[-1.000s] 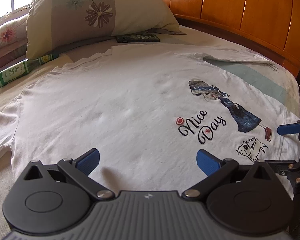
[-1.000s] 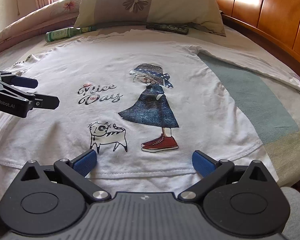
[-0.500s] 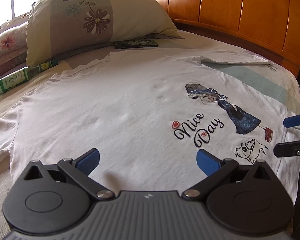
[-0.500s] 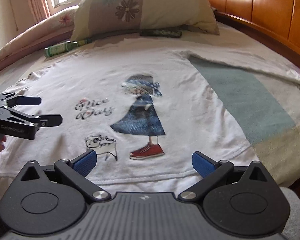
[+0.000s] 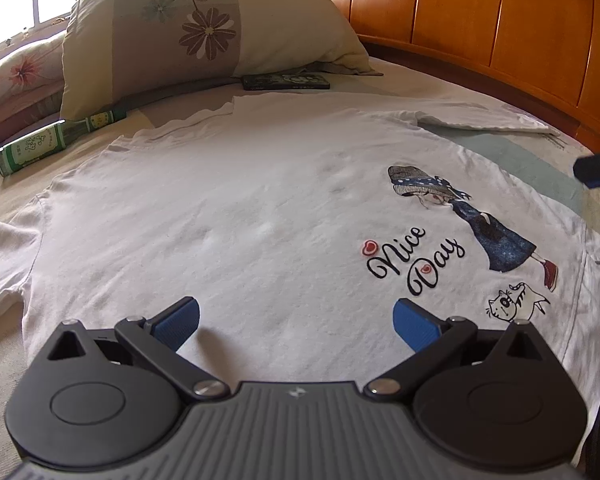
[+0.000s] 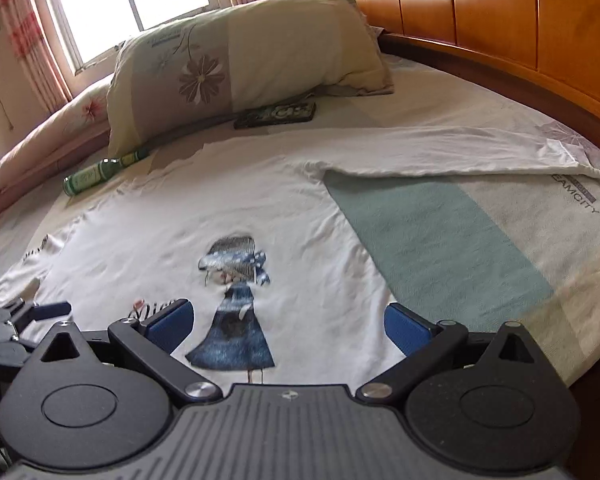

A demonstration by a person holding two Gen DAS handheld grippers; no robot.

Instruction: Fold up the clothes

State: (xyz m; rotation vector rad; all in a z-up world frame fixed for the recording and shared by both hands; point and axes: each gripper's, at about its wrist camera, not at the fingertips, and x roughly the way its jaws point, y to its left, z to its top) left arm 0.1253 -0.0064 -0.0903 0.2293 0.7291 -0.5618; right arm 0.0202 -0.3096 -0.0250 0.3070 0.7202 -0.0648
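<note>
Left wrist view: the left claw [image 5: 296, 322] stood wide open, its blue pads well apart and holding nothing, poised over the near edge of the white shirt [image 5: 240, 220]. The shirt lay spread flat, print side up, on the bed [image 5: 420, 92]. Its print, a girl in a blue dress [image 5: 472, 224] with the words "Nice Day" and a small cat [image 5: 512, 304], sat toward the right. One short-looking sleeve end [image 5: 0, 256] reached the left edge; a long sleeve [image 5: 484, 122] lay stretched out at the far right. A green bottle [image 5: 56, 140] lay on its side beyond the shirt, left, beside a floral pillow [image 5: 204, 36]. A dark flat case [image 5: 286, 81] lay just before the pillow. A wooden headboard [image 5: 500, 28] ran along the right. A blue pad of the right claw [image 5: 596, 168] showed at the right edge.

Right wrist view: the right claw [image 6: 286, 326] was likewise fully open and empty, above the shirt [image 6: 280, 200] near the printed dress [image 6: 232, 344]. The long sleeve [image 6: 440, 152] extended right across the bed sheet [image 6: 440, 240]. The left claw [image 6: 40, 314] appeared at the lower left over the shirt's edge; its opening could not be judged here. The bottle [image 6: 100, 172], case [image 6: 276, 114], pillow [image 6: 240, 56] and a window [image 6: 128, 0] stood beyond.
</note>
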